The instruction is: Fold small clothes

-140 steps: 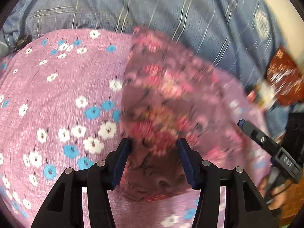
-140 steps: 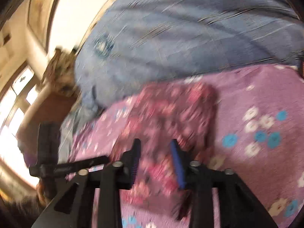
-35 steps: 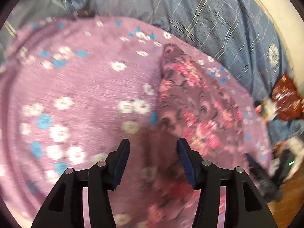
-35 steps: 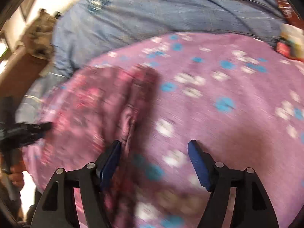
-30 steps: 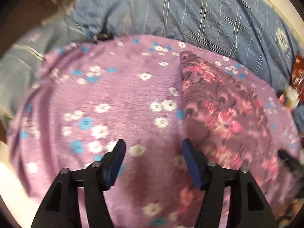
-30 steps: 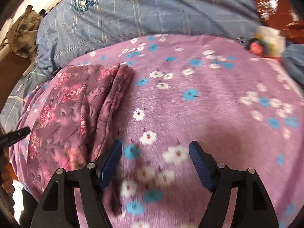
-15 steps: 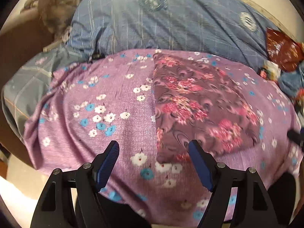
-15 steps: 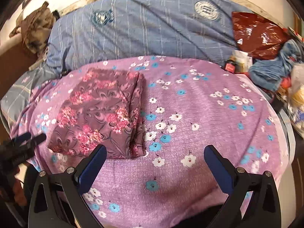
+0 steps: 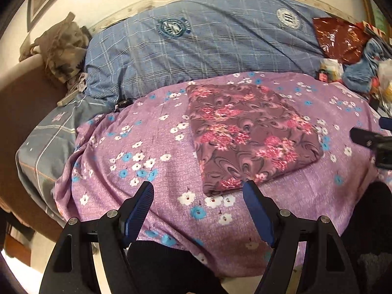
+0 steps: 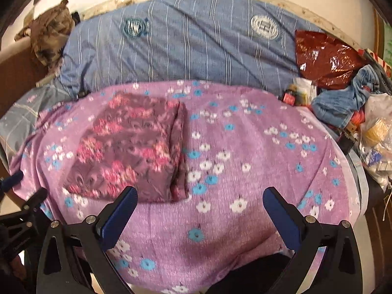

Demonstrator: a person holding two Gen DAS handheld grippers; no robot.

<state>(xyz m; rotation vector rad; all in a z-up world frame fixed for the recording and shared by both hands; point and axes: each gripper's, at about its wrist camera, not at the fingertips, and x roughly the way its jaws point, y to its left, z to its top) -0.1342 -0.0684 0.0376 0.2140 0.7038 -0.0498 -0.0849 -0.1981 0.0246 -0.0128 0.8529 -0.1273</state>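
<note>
Folded cloth (image 9: pixel 247 132) in maroon with pink flowers is seen lying flat on a purple sheet (image 9: pixel 147 171) printed with white and blue flowers. In the left wrist view the cloth sits just beyond the fingertips, slightly to the right; in the right wrist view it lies at the far left of the sheet, with its layered edge turned toward the middle. The left gripper (image 9: pixel 198 207) is held above the near edge of the sheet with its jaws spread wide and nothing between them. The right gripper (image 10: pixel 199 212) is likewise held with jaws wide apart and nothing in them, well apart from the cloth. A blue checked quilt (image 9: pixel 208 46) is laid along the far side, and two round crests are stitched on it; their lettering is too small to be read. A shiny red bag (image 10: pixel 325 58) and crumpled denim (image 10: pixel 343 98) are piled at the far right.
</note>
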